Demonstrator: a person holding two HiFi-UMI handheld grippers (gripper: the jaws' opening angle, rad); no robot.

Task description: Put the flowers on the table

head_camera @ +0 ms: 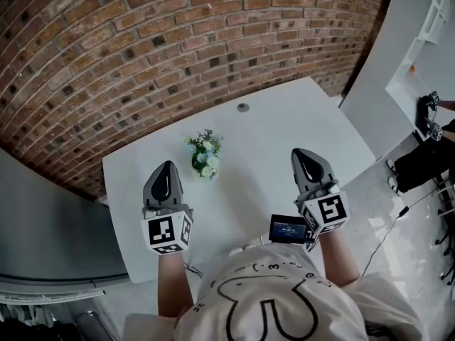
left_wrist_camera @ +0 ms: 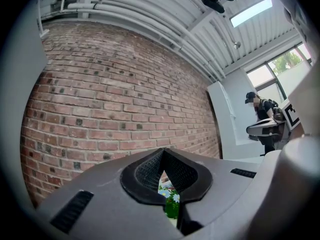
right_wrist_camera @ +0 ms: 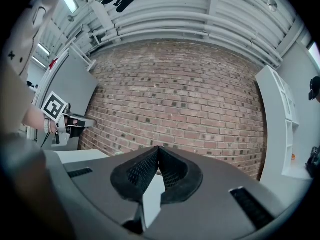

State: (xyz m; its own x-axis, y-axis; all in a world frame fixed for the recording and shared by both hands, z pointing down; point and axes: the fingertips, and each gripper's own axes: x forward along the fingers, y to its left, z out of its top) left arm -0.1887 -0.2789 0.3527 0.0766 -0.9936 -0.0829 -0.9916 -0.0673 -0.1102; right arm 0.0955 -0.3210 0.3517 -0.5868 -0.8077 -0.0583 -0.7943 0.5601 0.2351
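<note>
A small bunch of white and pale-blue flowers (head_camera: pixel 205 155) with green leaves stands on the white table (head_camera: pixel 284 119), left of its middle. My left gripper (head_camera: pixel 168 166) hovers just left of and nearer than the flowers, not touching them, with its jaws shut and empty. In the left gripper view the flowers (left_wrist_camera: pixel 171 198) show through the slit below the left gripper's (left_wrist_camera: pixel 163 154) closed tips. My right gripper (head_camera: pixel 304 153) hangs over the table's right part, well clear of the flowers. In its own view the right gripper (right_wrist_camera: pixel 158 151) is shut, with only white tabletop below.
A brick wall (head_camera: pixel 142 41) runs behind the table. A small grey round disc (head_camera: pixel 243 107) sits near the table's far edge. A small lit screen (head_camera: pixel 288 229) is by my right hand. White shelving (head_camera: pixel 426 41) and a person in black (head_camera: pixel 426 158) are at the right.
</note>
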